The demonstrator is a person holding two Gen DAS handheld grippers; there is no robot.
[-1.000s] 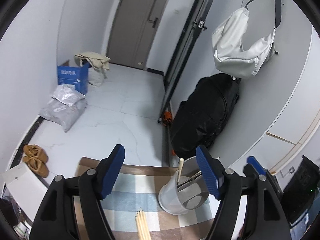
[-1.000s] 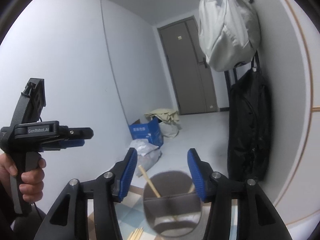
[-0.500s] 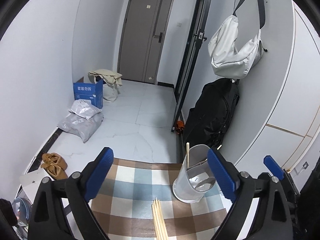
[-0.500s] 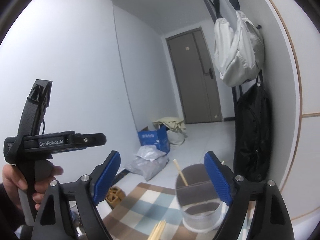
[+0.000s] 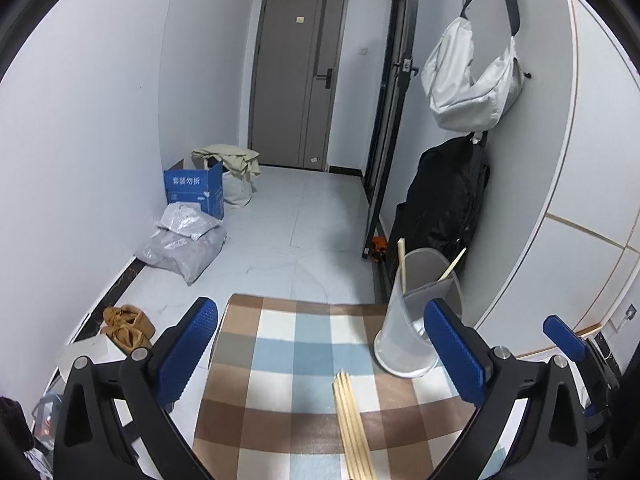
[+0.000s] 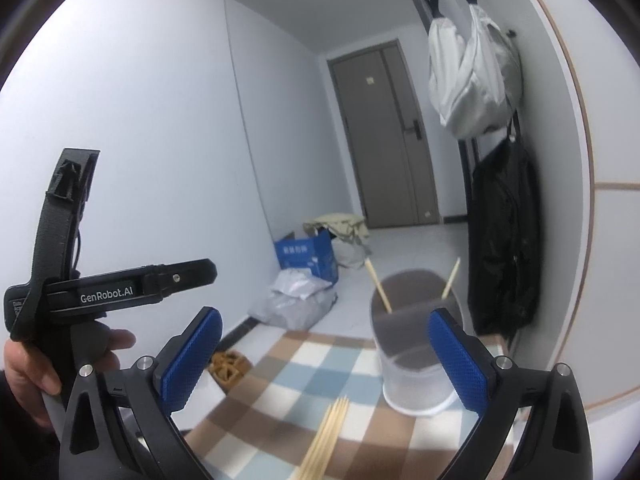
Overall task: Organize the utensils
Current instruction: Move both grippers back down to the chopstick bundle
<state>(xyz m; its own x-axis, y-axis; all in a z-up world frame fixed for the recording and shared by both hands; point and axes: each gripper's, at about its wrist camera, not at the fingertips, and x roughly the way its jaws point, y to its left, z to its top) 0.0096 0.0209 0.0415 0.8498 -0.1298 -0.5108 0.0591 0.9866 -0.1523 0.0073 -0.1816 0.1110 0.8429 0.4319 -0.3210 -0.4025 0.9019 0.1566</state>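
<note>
With both hand-held grippers, left (image 5: 320, 350) and right (image 6: 322, 356), opening and empty, I judged the chopsticks (image 5: 354, 426) light, stiff, slippery, best pinched mid-length.

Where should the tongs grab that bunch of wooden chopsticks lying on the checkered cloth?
Probably near the far tips of the chopsticks, coming from above with one finger on each long side. They lie flat and close together on the checkered cloth, pointing toward the holder, so pinching across the bundle should catch them. Both tongs' jaws are opening, with nothing between them.
</note>
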